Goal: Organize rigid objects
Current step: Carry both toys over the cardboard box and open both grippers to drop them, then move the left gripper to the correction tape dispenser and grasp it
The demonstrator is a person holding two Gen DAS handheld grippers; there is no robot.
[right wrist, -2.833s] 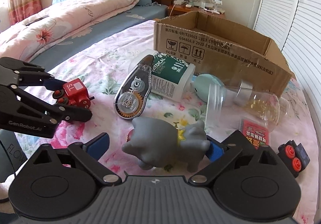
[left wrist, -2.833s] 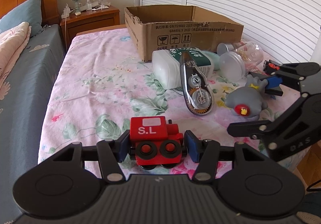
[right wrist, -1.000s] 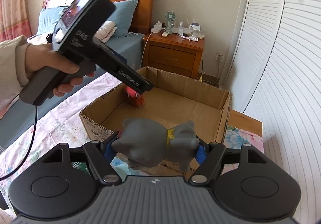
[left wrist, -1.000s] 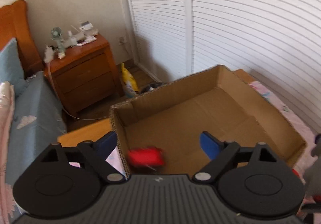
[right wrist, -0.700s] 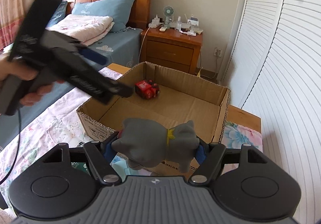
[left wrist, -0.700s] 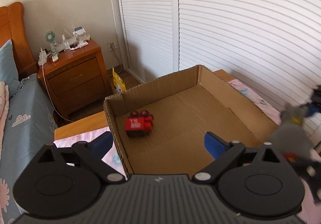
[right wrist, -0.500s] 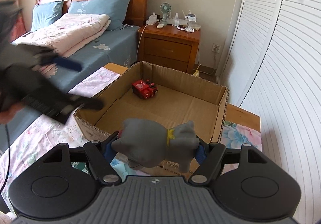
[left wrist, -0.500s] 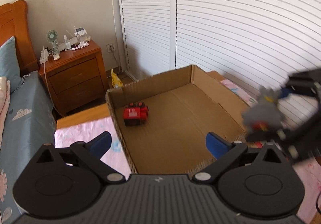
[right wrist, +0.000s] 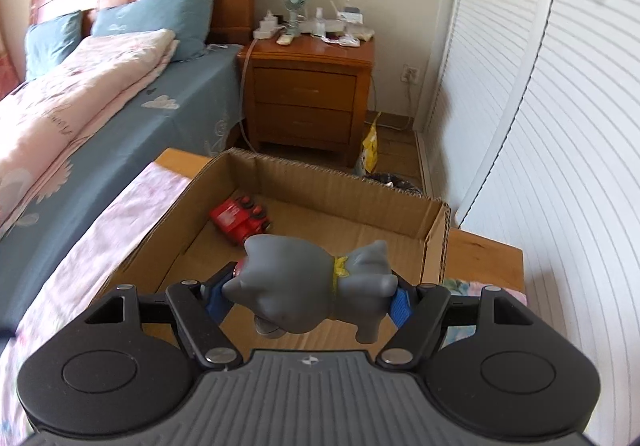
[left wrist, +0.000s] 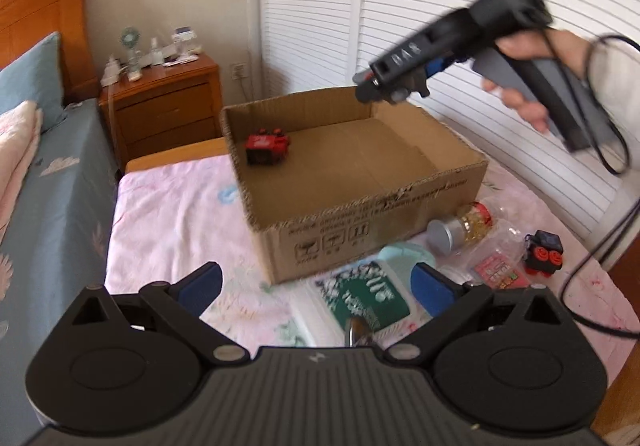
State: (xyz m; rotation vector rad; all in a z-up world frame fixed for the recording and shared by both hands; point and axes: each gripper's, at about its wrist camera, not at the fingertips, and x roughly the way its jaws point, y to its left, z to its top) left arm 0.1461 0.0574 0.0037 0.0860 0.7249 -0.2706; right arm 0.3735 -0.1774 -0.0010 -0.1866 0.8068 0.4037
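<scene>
Above the cardboard box (right wrist: 304, 182), the right gripper (right wrist: 308, 296) has its fingers closed on one grey toy animal (right wrist: 308, 286), held over the box's open top. Inside, one red toy train (left wrist: 266, 144) sits at the far left corner. The left gripper (left wrist: 316, 282) hangs nearer, fingers wide apart with nothing between them. On the flowered bedspread (left wrist: 168, 214) by the box's near wall lie one green-labelled bottle (left wrist: 366, 296), one silver-lidded jar (left wrist: 460, 228) and one black toy train (left wrist: 544, 252).

The grey toy (right wrist: 312, 282) hides part of the red train (right wrist: 239, 223), and the right tongs (left wrist: 390, 86) are motion-blurred.
</scene>
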